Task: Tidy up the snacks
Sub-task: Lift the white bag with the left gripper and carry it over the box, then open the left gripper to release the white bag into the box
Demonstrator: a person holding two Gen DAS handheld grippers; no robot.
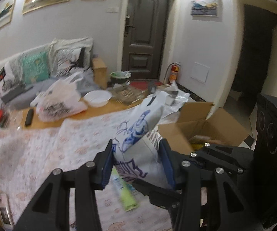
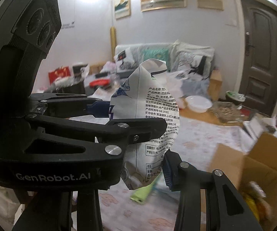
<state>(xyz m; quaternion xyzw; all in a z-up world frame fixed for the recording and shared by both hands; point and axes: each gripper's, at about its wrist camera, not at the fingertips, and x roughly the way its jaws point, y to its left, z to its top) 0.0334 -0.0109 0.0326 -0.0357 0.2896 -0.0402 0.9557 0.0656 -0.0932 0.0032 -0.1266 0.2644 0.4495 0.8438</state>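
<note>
Pouch (image 1: 138, 134) is hanging between us: left gripper (image 1: 138, 165) and right gripper (image 2: 144, 165) are both pinching its lower end. We are judging the cardboard box (image 1: 196, 127) at two o'clock the target, so we are keeping both pinches firm.

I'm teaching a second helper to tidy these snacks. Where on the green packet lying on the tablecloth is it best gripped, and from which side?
The green packet lies flat on the patterned tablecloth, long and narrow. Probably best to come from above and pinch across its narrow width near the middle, since flat ends offer little to hold. Both tools are busy with the white pouch, which partly hides it.
</note>
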